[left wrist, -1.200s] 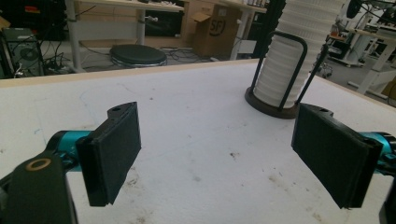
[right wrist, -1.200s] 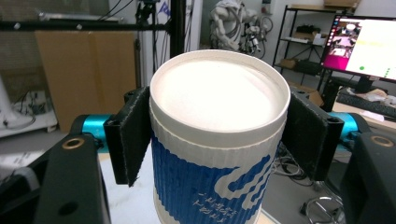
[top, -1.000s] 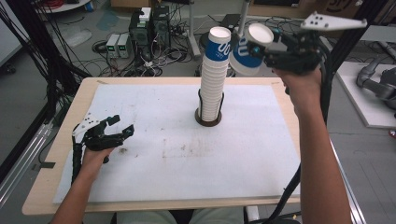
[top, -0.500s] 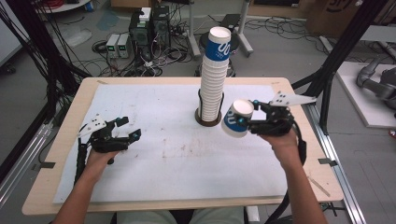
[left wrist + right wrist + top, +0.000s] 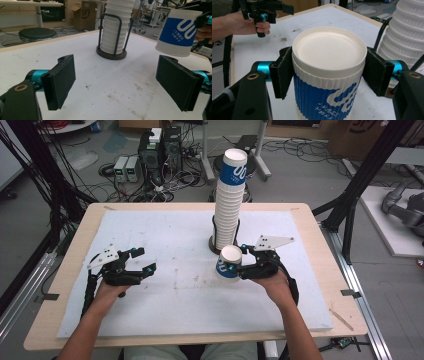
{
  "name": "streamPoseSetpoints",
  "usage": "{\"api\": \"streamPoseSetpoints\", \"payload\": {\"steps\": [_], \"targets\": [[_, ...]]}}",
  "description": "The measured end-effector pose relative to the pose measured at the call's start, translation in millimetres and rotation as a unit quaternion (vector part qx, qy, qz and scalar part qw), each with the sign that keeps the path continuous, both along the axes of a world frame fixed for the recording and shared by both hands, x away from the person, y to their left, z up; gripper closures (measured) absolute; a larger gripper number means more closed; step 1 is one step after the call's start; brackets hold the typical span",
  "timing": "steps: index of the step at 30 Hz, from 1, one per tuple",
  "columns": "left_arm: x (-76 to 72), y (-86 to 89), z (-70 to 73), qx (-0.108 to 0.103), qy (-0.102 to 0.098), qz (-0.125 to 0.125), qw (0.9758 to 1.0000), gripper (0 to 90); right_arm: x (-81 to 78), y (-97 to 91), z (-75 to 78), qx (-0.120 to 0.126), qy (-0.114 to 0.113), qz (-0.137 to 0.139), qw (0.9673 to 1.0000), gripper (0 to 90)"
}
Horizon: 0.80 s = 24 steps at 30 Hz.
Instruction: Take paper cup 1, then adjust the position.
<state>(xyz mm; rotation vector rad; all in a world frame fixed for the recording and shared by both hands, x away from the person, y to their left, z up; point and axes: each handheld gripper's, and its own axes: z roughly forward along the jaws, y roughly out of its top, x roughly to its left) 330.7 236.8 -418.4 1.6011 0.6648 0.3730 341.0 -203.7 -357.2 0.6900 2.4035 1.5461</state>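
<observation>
A blue-and-white paper cup (image 5: 228,265) hangs just above the white mat, in front of the tall cup stack (image 5: 230,205). My right gripper (image 5: 235,265) is shut on it, one pad on each side of its wall. In the right gripper view the cup (image 5: 329,50) shows a flat white end between the pads (image 5: 283,72). My left gripper (image 5: 146,259) hovers low over the mat's left part, open and holding nothing. From the left gripper view, the wide-apart left gripper (image 5: 117,82) faces the stack (image 5: 116,27), and the held cup (image 5: 178,32) is at the upper right.
The stack stands in a black wire holder (image 5: 216,244) on a round base at the mat's (image 5: 165,230) far middle. The mat covers a wooden table (image 5: 75,240). Black frame poles (image 5: 350,205), cables and boxes surround the table on the floor.
My right gripper has come down with the cup from beside the stack's top to just above the mat in front of the holder. The left gripper has barely shifted.
</observation>
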Motion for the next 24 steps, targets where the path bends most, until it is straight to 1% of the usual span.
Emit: {"api": "streamPoseSetpoints", "payload": {"steps": [3, 5, 7, 10, 14, 17, 19, 21, 23, 24], "targets": [[-0.8, -1.5, 1.4, 0.001, -0.001, -0.006, 1.0, 16.0, -0.7, 2.7, -3.1, -0.001, 0.004, 0.007, 1.0, 31.1], [-0.7, -3.7, 1.7, 0.001, -0.001, -0.008, 1.0, 16.0, -2.5, 3.2, -3.3, 0.0, 0.004, 0.01, 0.9999, 31.1], [-0.6, -6.3, 1.7, 0.004, 0.0, -0.012, 0.9999, 16.0, -2.8, 3.2, -2.9, 0.003, 0.0, 0.012, 0.9999, 31.1], [-1.0, -10.6, 1.9, 0.006, -0.001, -0.022, 0.9997, 16.0, -3.4, 4.1, -2.8, 0.005, 0.001, 0.015, 0.9999, 31.0], [-1.5, -12.4, 3.2, 0.002, 0.0, -0.028, 0.9996, 16.0, -3.9, 7.0, -4.4, 0.005, 0.006, 0.019, 0.9998, 30.9], [-2.1, -13.9, 4.1, -0.002, 0.001, -0.047, 0.9989, 15.4, -2.6, 9.1, -5.3, 0.006, 0.006, 0.024, 0.9997, 30.9], [-3.7, -16.5, 4.7, -0.004, -0.001, -0.057, 0.9983, 15.4, -2.1, 10.6, -5.7, 0.008, 0.005, 0.031, 0.9995, 30.9], [-5.7, -19.5, 5.1, 0.002, -0.001, -0.067, 0.9977, 15.4, -3.0, 12.4, -5.6, 0.009, 0.003, 0.035, 0.9994, 31.0], [-7.3, -23.8, 7.0, 0.01, -0.004, -0.077, 0.997, 15.3, -4.1, 15.1, -5.1, 0.012, 0.003, 0.045, 0.9989, 30.9], [-8.4, -26.9, 8.3, 0.008, -0.006, -0.081, 0.9967, 15.3, -5.2, 17.1, -4.8, 0.014, 0.002, 0.05, 0.9986, 30.9]]}}
